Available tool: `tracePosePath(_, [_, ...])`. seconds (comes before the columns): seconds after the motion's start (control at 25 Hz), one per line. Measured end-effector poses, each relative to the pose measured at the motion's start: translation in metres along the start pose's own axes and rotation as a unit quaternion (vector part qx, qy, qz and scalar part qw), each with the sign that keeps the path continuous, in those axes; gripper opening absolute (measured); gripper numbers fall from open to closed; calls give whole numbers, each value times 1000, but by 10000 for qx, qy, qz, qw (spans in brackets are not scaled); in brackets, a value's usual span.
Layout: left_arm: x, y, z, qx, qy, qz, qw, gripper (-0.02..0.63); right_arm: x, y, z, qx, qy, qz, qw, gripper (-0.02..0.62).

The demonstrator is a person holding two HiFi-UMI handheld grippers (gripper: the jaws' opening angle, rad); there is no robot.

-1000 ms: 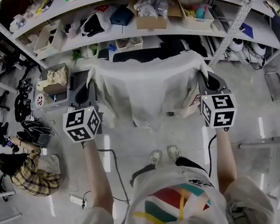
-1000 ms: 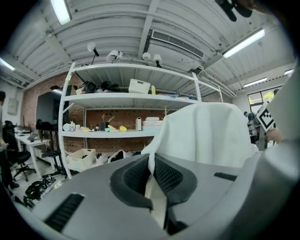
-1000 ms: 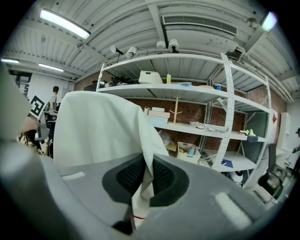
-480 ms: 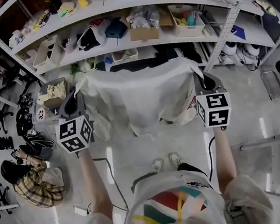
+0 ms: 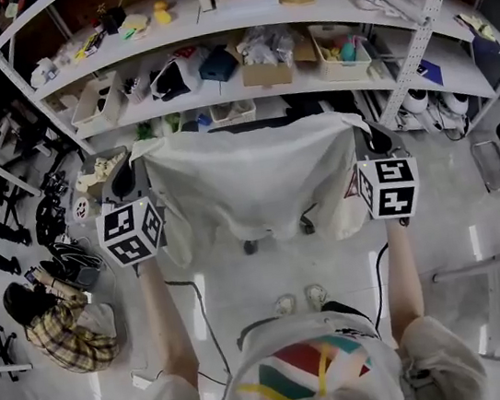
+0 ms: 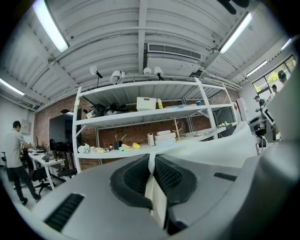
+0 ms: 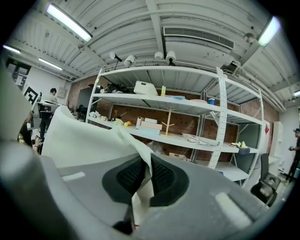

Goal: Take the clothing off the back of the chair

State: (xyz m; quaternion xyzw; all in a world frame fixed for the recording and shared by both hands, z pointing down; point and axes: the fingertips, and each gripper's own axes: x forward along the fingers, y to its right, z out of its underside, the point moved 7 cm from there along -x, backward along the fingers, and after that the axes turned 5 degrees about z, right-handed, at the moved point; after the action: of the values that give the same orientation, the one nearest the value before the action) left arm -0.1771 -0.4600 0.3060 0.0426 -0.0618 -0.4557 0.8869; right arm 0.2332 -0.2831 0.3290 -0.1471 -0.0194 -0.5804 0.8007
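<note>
**White clothing pinched at both top corners, in front of the chair**

This is a big work room with a pale, shiny floor (image 5: 244, 284). Long white shelves (image 5: 195, 21) full of boxes and small things run across the top of the head view. Another person (image 5: 59, 325) in a checked shirt is low down at the lower left of the frame.

In the middle of the frame the white clothing (image 5: 252, 180) is spread wide like a sheet. The left gripper (image 5: 138, 157) has its upper left corner. The right gripper (image 5: 362, 126) has its upper right corner.

In the left gripper view the two dark pads (image 6: 133, 176) are pressed together, with a thin fold of the white cloth pinched between them. The right gripper view shows the same thing. Its pads (image 7: 161, 176) are tight on a fold of cloth, with no gap.

A dark strip of the chair (image 5: 253, 126) shows just above the top edge of the cloth. Its wheels (image 5: 250, 246) peek out under the bottom edge, so the chair stands behind the clothing. I cannot tell if the cloth is touching the chair back.

This looks like the lift-off step. The grab is done, but the clothing is not clearly away from the chair. Next, both grippers need to go up and back toward the person together. They should stay level and keep their pinch so the bottom edge does not catch on the chair.
</note>
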Motion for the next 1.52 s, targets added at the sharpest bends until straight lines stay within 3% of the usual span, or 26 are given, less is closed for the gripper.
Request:
tracePosePath(0.36, [-9,-10,-39,370,144,-218,9990,20,-7,19,-43,-216,434,28,9988,9])
tracePosePath(0.68, [-22,-20,-95,444,683,-608,9948,20,-17,30,-109,-536,1176,79,9916,9])
tracePosePath(0.96, [-49,-30,-167,784,1177,-919,9857,20,-34,41,-178,-611,1831,194,9810,9])
tracePosePath(1.16, [-71,-31,-217,811,1632,-1174,9762,20,-46,42,-228,-599,2403,217,9686,9])
tracePosePath(1.52, [-98,-32,-270,980,1997,-1264,9667,20,-70,46,-286,-793,2929,239,9525,11])
